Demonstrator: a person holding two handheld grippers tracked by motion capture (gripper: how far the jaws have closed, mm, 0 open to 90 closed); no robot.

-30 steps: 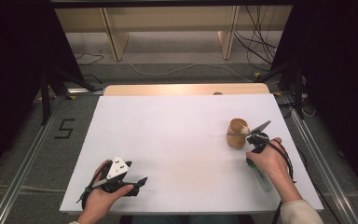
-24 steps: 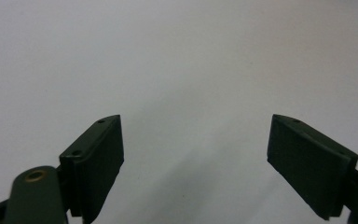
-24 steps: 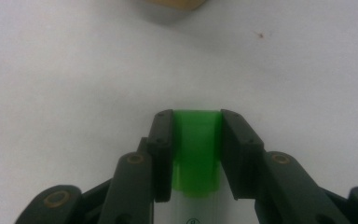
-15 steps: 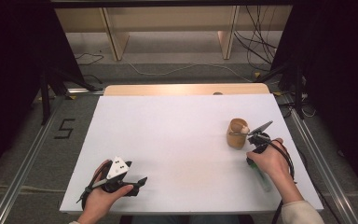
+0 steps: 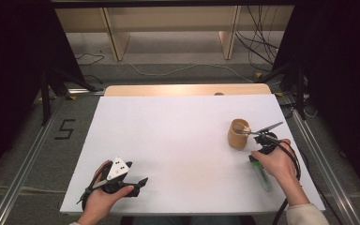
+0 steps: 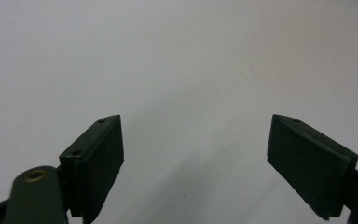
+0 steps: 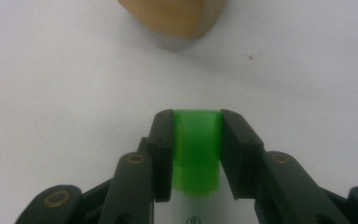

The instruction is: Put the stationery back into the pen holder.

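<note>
So the right gripper [image 7: 196, 154] had its jaws clamped tight on the green cap of a marker [image 7: 196, 149], pads pressed flat on both sides of it. That sat bottom centre of the right gripper view, with the marker's white barrel running down out of the frame. At the top of that same view, just ahead of the cap and not touching it, was the tan wooden cup [image 7: 175, 16], cut off by the frame edge.

In the high view the cup [image 5: 237, 134] stood upright at the right of the frame on the white table [image 5: 178, 140], with something pale poking out of its mouth, too small to make out. The right gripper [image 5: 262, 140] was just beside the cup, lower right of it, and the marker's body [image 5: 261, 172] showed under the hand.

The left gripper [image 5: 140, 182] sat in the lower left of the frame, well apart from everything else. In its own view the left gripper [image 6: 196, 158] had jaws spread wide with nothing but bare table between them.
</note>
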